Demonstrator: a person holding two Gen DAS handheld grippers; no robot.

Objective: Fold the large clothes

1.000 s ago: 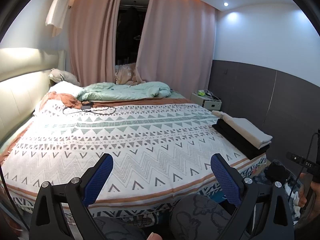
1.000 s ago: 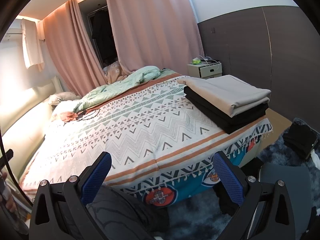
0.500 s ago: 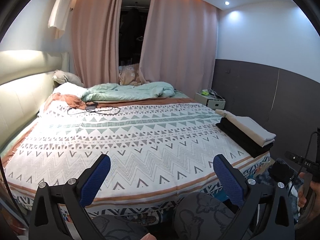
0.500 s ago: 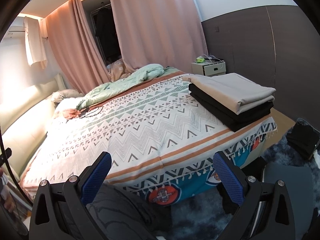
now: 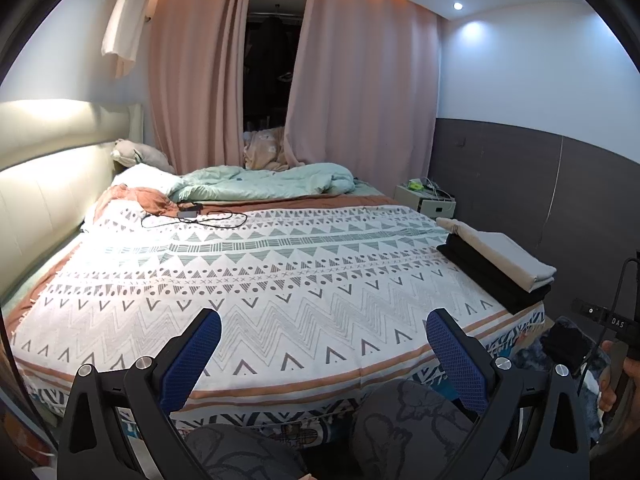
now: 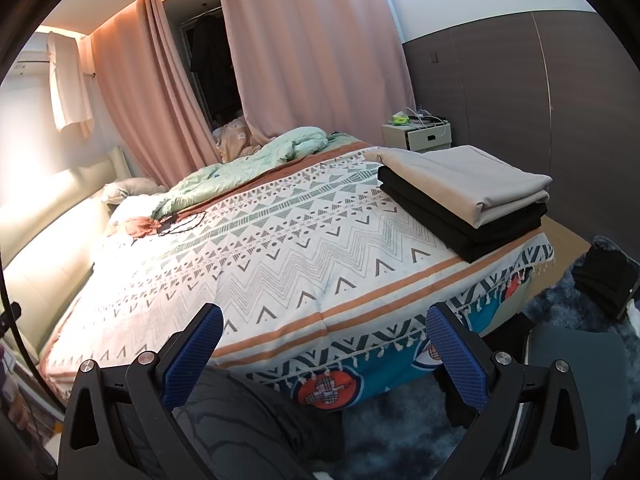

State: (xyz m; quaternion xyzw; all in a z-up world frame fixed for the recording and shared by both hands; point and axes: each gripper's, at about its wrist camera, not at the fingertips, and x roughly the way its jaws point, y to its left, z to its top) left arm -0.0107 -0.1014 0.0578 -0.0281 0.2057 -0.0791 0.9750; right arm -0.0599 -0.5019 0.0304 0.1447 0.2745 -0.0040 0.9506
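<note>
Beige folded cloth (image 6: 472, 178) atop black folded stack (image 6: 460, 220), both grippers' jaws released

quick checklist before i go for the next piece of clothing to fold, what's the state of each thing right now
1. Left tongs free: ok, open, nothing between the fingers.
2. Right tongs free: ok, open and holding nothing.
3. Folding space on the patterned bedspread: ok, the near and middle area is flat and bare.
4. Finished pile out of the way: ok, the beige folded cloth lies on the black folded cloth at the bed's right corner.
5. Loose items on the bed: not ok, a black cable lies near the pillows.
6. Next garment located: cannot tell, a dark bundle on the floor may be it.
</note>
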